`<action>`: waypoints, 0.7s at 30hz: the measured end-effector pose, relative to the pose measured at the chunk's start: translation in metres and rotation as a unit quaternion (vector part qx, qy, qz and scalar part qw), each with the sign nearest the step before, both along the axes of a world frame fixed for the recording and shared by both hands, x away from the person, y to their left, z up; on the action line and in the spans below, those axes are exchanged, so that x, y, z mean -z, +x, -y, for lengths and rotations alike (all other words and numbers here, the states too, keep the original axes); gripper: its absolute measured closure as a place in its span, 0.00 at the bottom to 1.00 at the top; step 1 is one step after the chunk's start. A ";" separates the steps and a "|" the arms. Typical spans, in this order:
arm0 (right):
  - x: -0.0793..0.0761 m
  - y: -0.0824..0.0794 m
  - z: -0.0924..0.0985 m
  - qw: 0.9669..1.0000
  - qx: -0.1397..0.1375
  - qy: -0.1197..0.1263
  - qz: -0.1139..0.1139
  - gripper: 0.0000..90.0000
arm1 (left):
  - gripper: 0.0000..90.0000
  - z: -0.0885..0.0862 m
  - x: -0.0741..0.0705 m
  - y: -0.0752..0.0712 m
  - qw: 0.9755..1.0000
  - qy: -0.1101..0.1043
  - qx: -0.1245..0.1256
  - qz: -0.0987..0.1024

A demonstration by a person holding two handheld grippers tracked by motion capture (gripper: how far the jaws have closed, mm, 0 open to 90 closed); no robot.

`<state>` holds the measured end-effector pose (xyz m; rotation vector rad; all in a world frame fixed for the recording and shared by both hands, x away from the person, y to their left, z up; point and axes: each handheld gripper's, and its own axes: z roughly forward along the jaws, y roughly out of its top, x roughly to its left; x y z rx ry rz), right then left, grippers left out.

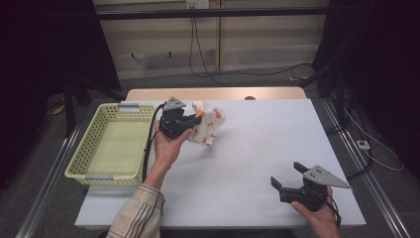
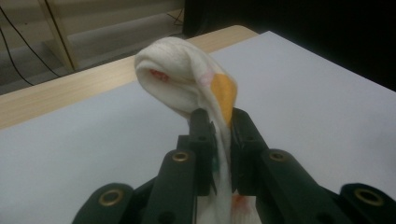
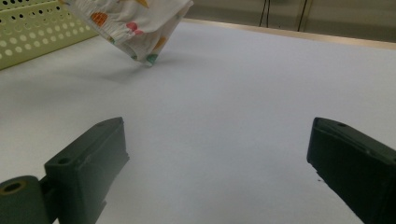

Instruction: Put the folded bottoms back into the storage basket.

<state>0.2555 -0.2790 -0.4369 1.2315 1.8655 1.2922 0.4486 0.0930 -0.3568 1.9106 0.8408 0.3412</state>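
Observation:
A white cloth with coloured spots [image 1: 209, 125] hangs lifted above the white table, at the back left. My left gripper [image 1: 194, 120] is shut on it, and in the left gripper view the cloth [image 2: 187, 79] bulges up out of the closed jaws of that gripper [image 2: 219, 126]. Its lower corner [image 3: 135, 23] dangles just over the table surface. Near the front right edge, my right gripper [image 1: 287, 176] stands open and holds nothing, its jaws wide apart over bare table [image 3: 219, 154].
A pale yellow-green perforated basket [image 1: 81, 153] sits at the table's left edge, beside the left hand. The white tabletop [image 1: 257, 144] stretches between the grippers. A wooden strip [image 1: 218, 93] runs along the far edge.

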 end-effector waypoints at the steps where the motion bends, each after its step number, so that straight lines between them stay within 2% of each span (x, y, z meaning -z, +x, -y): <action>1: 0.000 0.000 0.000 1.000 0.000 0.001 -0.001 0.05 | 0.91 -0.001 -0.002 -0.001 1.000 -0.001 0.000 0.002; 7: 0.000 0.000 -0.001 1.000 -0.004 -0.002 0.003 0.04 | 0.91 -0.001 -0.005 -0.006 1.000 0.013 0.007 0.009; 8: 0.000 -0.001 -0.001 1.000 -0.005 -0.001 0.003 0.04 | 0.91 0.000 -0.006 -0.009 1.000 0.017 0.008 0.016; 13: 0.000 0.000 -0.001 1.000 -0.004 0.000 0.002 0.04 | 0.91 -0.004 -0.011 -0.012 1.000 0.010 0.011 0.019; 21: 0.000 0.000 -0.001 1.000 -0.003 0.000 0.000 0.04 | 0.91 -0.012 -0.018 -0.019 0.999 0.016 0.008 0.027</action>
